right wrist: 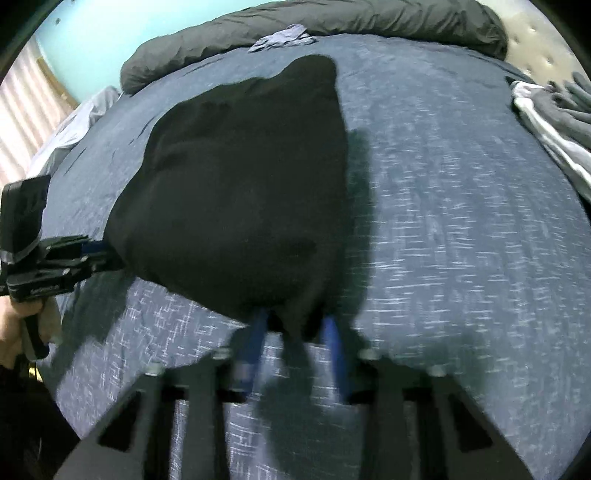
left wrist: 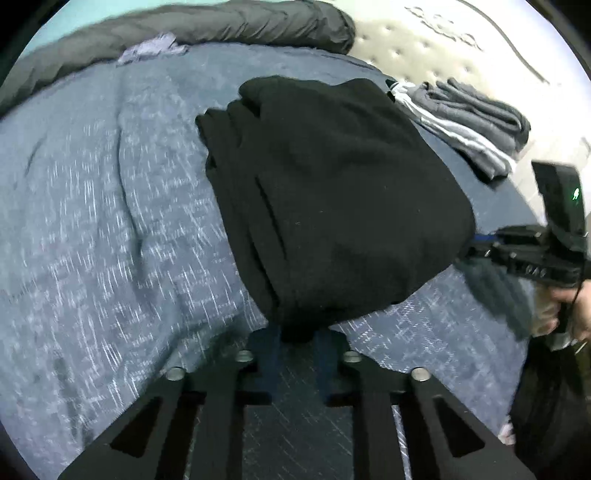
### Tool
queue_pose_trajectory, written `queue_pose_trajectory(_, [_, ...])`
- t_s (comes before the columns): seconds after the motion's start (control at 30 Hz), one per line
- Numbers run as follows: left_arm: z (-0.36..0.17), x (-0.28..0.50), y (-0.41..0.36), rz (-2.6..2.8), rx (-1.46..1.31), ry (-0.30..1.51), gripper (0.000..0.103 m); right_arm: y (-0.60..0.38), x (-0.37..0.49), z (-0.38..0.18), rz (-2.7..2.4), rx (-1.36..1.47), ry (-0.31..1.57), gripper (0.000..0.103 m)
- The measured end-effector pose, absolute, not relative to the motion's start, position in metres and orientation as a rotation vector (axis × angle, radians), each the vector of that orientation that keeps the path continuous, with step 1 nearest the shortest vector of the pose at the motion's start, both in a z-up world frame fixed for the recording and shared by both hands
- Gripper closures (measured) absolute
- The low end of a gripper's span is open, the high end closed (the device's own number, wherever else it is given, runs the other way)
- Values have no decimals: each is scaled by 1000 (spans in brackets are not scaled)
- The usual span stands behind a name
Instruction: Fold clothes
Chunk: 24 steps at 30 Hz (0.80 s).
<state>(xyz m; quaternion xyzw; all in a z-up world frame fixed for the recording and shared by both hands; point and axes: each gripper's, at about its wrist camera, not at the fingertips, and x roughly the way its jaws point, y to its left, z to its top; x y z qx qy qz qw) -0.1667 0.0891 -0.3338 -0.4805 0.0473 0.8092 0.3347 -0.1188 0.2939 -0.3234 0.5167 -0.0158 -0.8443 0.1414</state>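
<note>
1. Bed (left wrist: 92,221), blue-grey heathered cover, carries everything. The black garment (left wrist: 332,192) lies mid-bed, folded into a thick bundle with stacked layers showing along its left edge. Beyond it, at the far edge of the bed: a rolled dark duvet (left wrist: 221,26). To its far right: a pile of folded grey clothes (left wrist: 476,118).
2. Garment surface: matte, fleecy, no wrinkles resolvable. Its near edge is raised off the cover at two corners, sagging between them.
3. Left gripper (left wrist: 297,338): jaws nearly closed, pinching the garment's near-left corner. Right gripper (right wrist: 295,332): jaws likewise narrow, fabric bunched between the blue fingers (right wrist: 258,332) at the near-right corner.
4. Risks, judged:
   - Each pinch may hold only the top layer, so lifting would peel the stacked fold apart.
   - Uneven pull between the two corners would skew the bundle.
   - Thick fabric could slip out of such a small bite.
   - Both views are motion-blurred, so grip depth is unconfirmed.
</note>
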Motion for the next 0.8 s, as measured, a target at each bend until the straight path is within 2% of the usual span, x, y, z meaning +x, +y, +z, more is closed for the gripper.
queue_pose_trajectory(0.2, [-330,-171,82,2128,-1250,106,92,305,-112,-304,-2483,1409,19,100])
queue_pose_trajectory(0.43, [-333,-166,83,2090,-1291,95,91,313,-115,-307,-2479,1429,-51,100])
queue_pose_trajectory(0.63, [-312,-169,64,2095,-1307,-29,88,326,-112,-305,-2429,1481,-160,98])
queue_pose_trajectory(0.8, [-279,-179,54,2159,-1186,-161,88,339,-112,-265,-2491,1350,-249,96])
